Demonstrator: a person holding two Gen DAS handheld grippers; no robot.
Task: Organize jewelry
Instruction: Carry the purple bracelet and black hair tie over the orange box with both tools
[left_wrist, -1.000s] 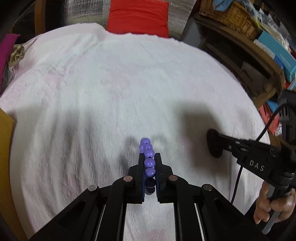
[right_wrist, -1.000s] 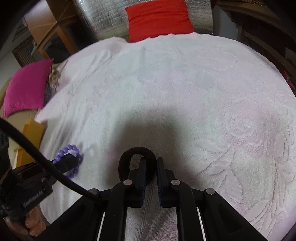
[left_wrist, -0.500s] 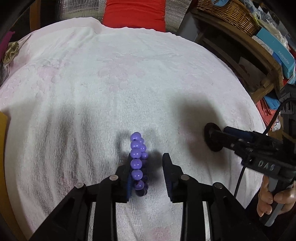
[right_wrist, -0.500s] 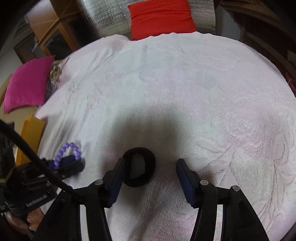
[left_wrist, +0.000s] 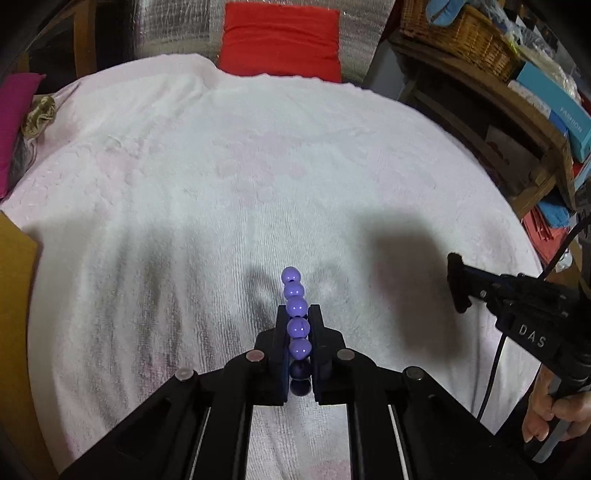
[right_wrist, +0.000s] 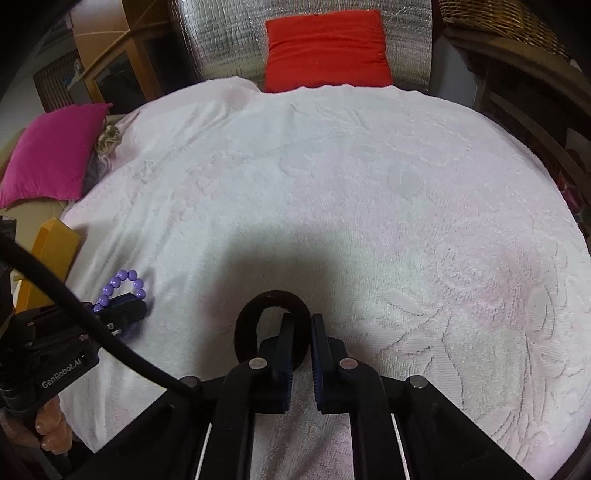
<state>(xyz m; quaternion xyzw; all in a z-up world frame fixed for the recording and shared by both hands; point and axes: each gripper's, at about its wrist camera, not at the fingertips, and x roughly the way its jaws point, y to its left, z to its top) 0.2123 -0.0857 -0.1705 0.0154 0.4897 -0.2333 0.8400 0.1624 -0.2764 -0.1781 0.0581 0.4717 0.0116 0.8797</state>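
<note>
Jewelry first: a purple round-bead bracelet (left_wrist: 295, 321) is clamped edge-up in the left claw (left_wrist: 298, 325), and a black fabric-covered bangle (right_wrist: 273, 325) is pinched by its rim in the right claw (right_wrist: 300, 332); both sets of jaws have just closed. Both pieces sit low over the white textured bedspread (left_wrist: 221, 184). No tray or box shows, so sorting seems barely begun. Readable writing: "DAS", "GenRobot.AI", and "FASHION" on a blue box (left_wrist: 554, 99).
</note>
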